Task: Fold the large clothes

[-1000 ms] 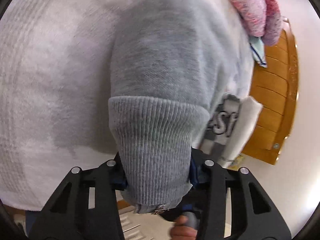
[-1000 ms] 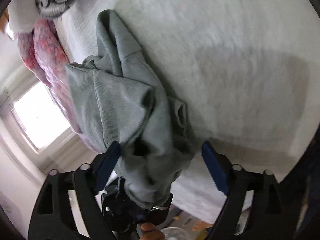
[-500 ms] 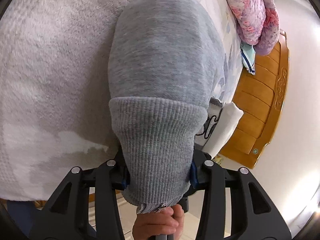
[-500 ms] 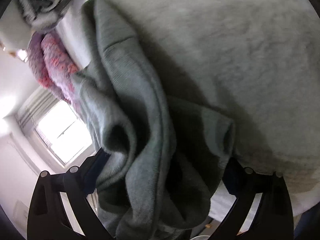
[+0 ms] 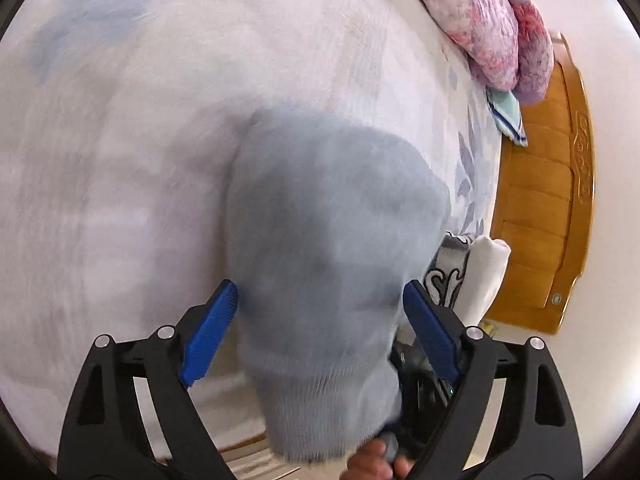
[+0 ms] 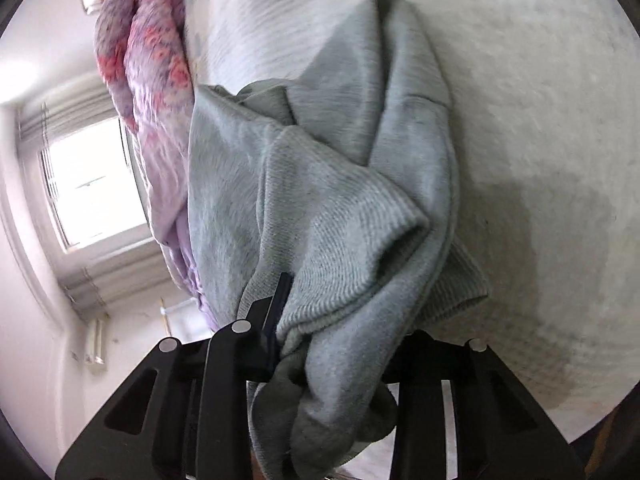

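In the left wrist view, our left gripper (image 5: 316, 300) is opening, blue pads spread beside the grey sweatshirt (image 5: 332, 240) on the white bedspread (image 5: 120, 140). In the right wrist view, our right gripper (image 6: 340, 320) is closing, pinching bunched sweatshirt fabric.

left wrist: close, angled down | right wrist: close, angled down | shared: grey garment (image 5: 328, 240), bed (image 5: 120, 160)
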Demonstrator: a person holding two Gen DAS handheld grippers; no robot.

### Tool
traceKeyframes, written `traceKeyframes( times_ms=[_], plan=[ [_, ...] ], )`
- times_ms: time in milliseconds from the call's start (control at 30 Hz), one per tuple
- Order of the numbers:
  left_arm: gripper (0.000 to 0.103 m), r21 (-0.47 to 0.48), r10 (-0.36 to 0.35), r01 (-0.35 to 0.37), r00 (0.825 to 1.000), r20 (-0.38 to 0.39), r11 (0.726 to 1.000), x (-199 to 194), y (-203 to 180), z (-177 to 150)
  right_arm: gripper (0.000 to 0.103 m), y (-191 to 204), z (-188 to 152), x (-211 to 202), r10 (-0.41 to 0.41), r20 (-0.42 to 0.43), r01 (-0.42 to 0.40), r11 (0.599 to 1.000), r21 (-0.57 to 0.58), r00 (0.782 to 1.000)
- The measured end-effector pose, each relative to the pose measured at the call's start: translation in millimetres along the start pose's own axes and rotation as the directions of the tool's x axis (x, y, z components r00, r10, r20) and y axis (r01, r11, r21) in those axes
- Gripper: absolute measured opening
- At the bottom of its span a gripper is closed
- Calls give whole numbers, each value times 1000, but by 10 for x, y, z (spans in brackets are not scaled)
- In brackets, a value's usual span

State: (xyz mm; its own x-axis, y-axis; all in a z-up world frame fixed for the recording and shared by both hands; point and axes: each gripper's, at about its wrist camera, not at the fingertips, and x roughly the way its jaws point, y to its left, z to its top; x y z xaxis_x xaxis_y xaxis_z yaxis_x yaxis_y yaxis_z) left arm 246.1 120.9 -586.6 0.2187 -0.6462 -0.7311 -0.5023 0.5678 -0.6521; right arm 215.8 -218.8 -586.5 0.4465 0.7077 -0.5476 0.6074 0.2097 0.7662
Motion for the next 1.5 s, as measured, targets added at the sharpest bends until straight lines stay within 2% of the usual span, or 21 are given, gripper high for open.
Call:
traceKeyframes(
  times_ms=[67, 133, 200, 233, 267, 367, 467, 500, 600, 733, 867, 1000, 1100, 1167, 1300, 1367, 1433, 1500],
  plan=[
    [96, 27, 51, -50, 998, -36, 998, 185, -29, 144, 29, -10, -53, -14, -33, -7, 33, 999, -36, 999],
    [97, 19, 67, -66, 996, -59, 998, 289, -8, 212, 28, 124, -35, -5, -79, -7, 78, 993, -92, 997],
    [86, 50, 83, -81, 996, -30, 995, 254, -17, 213, 27, 262, -5, 15, -115, -10, 113, 983, -143, 993],
    [74, 82, 116, -114, 993, -13, 990, 218, -48, 175, 26, 310, -12, 30, -143, -8, 139, 974, -179, 990],
    [67, 118, 133, -134, 991, 12, 984, 160, -95, 123, 26, 379, -28, 31, -165, -3, 160, 962, -219, 986],
    [58, 120, 107, -113, 993, 53, 986, 13, -110, 44, 25, 511, -143, -51, -207, 15, 200, 920, -336, 978],
    [57, 143, 90, -102, 992, 85, 984, -109, -230, -15, 24, 783, -250, -154, -238, 53, 234, 849, -473, 970],
    [56, 151, 69, -85, 992, 105, 985, -182, -293, -45, 24, 885, -302, -224, -241, 67, 240, 816, -526, 968],
    [56, 165, 8, -35, 987, 161, 986, -390, -498, -130, 24, 1232, -311, -387, -212, 79, 215, 757, -617, 974],
    [56, 215, -96, 42, 964, 248, 976, -582, -961, -295, 24, 1568, -292, -769, -151, 98, 174, 669, -722, 984],
    [56, 283, -217, 128, 925, 313, 951, -589, -1607, -539, 24, 1957, 20, -1240, -68, 105, 124, 601, -789, 992],
    [56, 331, -299, 186, 893, 336, 925, -281, -2282, -787, 24, 2187, 531, -1786, -22, 137, 127, 554, -823, 990],
    [56, 372, -347, 215, 876, 336, 903, 92, -2808, -997, 24, 2177, 987, -2191, -8, 167, 145, 546, -825, 986],
    [56, 394, -366, 226, 871, 327, 891, 363, -3084, -1117, 24, 2147, 1282, -2431, -10, 190, 165, 547, -821, 982],
    [56, 400, -368, 239, 885, 287, 885, 949, -3443, -1291, 24, 1913, 1827, -2746, -30, 226, 201, 584, -787, 974],
    [56, 408, -338, 209, 900, 276, 889, 1299, -3532, -1390, 24, 1666, 2079, -2787, -49, 214, 196, 627, -754, 976],
    [57, 393, -273, 160, 929, 250, 905, 1592, -3496, -1393, 24, 1364, 2318, -2722, -92, 199, 208, 673, -710, 976],
    [61, 343, -176, 94, 960, 218, 934, 1914, -3343, -1392, 26, 969, 2601, -2582, -182, 143, 231, 749, -621, 973]
  ],
)
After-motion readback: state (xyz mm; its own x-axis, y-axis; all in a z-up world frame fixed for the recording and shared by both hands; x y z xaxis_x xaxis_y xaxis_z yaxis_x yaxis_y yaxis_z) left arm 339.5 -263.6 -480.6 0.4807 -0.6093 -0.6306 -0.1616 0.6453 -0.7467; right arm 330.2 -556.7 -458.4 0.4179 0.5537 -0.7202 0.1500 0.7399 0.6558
